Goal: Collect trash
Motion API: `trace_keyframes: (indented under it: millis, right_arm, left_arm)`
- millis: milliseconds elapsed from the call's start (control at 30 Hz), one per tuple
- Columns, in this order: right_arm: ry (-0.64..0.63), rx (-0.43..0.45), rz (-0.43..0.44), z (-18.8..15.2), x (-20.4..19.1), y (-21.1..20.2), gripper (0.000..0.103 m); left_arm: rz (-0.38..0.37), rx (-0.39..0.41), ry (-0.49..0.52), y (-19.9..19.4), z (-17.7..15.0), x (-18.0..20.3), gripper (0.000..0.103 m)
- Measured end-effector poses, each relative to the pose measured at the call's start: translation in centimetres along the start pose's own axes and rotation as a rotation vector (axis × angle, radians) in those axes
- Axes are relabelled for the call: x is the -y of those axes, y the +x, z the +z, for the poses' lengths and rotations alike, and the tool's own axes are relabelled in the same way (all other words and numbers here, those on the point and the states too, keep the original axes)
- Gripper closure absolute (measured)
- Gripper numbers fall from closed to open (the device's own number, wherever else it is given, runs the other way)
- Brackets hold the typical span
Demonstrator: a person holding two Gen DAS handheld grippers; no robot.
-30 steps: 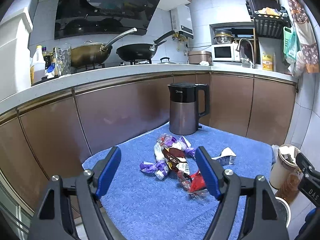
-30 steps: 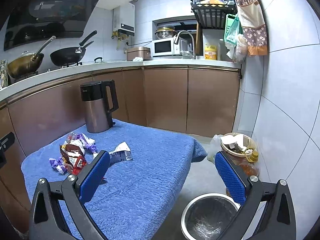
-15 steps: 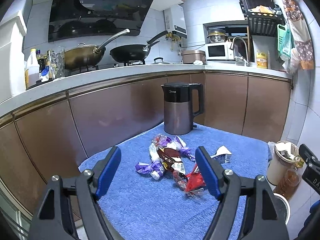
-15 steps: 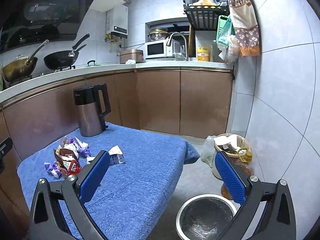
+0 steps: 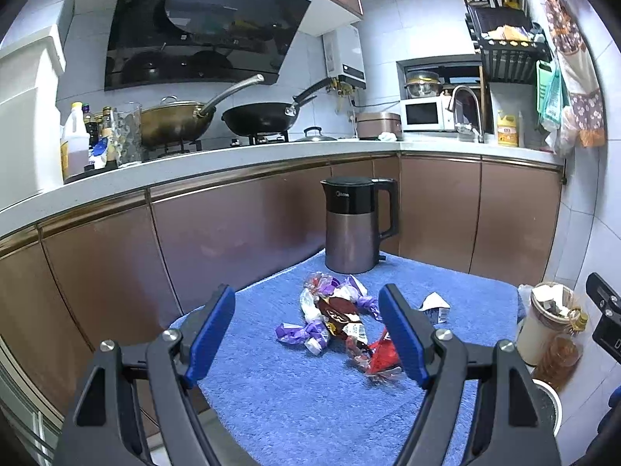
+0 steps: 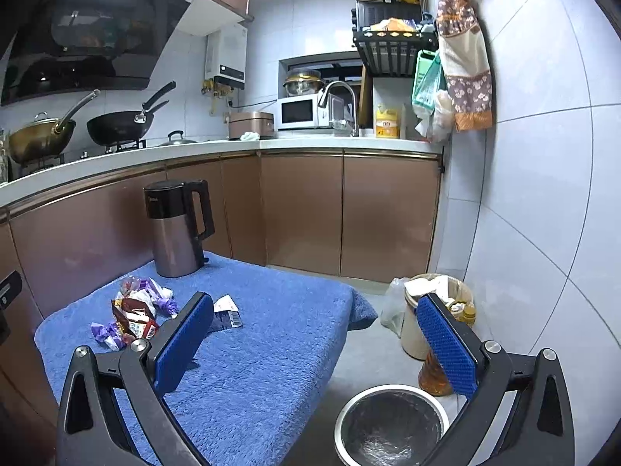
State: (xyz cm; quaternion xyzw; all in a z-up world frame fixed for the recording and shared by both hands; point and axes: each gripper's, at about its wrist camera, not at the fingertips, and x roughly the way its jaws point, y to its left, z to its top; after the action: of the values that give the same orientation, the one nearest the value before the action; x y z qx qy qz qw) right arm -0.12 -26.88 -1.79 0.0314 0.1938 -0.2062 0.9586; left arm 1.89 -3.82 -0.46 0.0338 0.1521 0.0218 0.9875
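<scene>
1. Blue terry-cloth table cover [image 5: 310,407] is littered with crumpled purple, brown and red wrappers [image 5: 337,322].
2. Left gripper [image 5: 306,334] and right gripper [image 6: 310,345] are held spread, empty.
3. Wrappers must be grasped next, then dropped into the round steel-rimmed bin [image 6: 392,427].

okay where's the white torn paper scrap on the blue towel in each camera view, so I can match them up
Left wrist view: the white paper scrap lies right of centre, just right of the left tongs' right finger.
Right wrist view: the scrap lies left of centre, beside the right tongs' left finger.
Shared landmark: the electric kettle at the towel's far edge, with the wrapper pile between.
</scene>
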Motion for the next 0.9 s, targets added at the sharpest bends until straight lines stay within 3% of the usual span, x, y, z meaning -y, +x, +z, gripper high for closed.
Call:
trace_keyframes:
  millis: [533,700,900]
  right_arm:
    - [-0.018,0.08,0.001,1.1,-1.1,-3.9,0.0]
    - [-0.004,0.061,0.001,1.0,0.0,-2.5,0.0]
    - [-0.049,-0.044,0.033,-0.1,0.3,1.2,0.0]
  left_arm:
    - [0.044,0.03,-0.092,-1.1,0.1,-5.2,0.028]
    - [0.043,-0.041,-0.117,1.5,-0.3,-6.8,0.028]
    - [0.015,-0.151,-0.096,6.0,-2.5,-7.7,0.028]
